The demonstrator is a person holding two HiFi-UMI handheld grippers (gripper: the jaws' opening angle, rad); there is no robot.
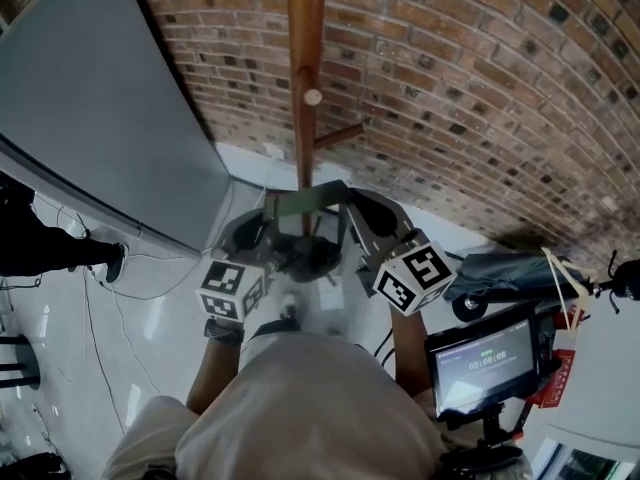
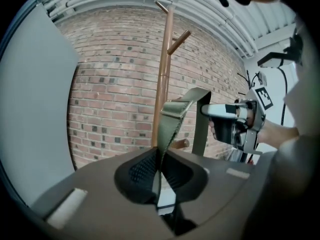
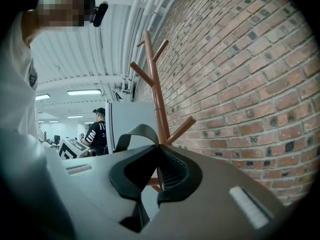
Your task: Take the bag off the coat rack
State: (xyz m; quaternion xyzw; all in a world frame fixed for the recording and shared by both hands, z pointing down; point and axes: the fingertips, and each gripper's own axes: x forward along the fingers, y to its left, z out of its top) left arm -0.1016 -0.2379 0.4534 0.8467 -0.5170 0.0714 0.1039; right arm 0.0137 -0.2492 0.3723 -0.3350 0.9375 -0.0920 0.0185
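Observation:
The wooden coat rack stands against the brick wall, with a short peg to its right. An olive-green bag strap stretches across the front of the pole between my two grippers. My left gripper is shut on the strap's left end, my right gripper on its right end. A dark bag body hangs below them. In the left gripper view the strap rises from the shut gripper and runs over to the right gripper. In the right gripper view the strap loops out of the shut gripper beside the rack.
A grey partition panel stands at the left and the brick wall behind. A person stands at the left edge, with cables on the pale floor. A screen on a stand sits at the lower right.

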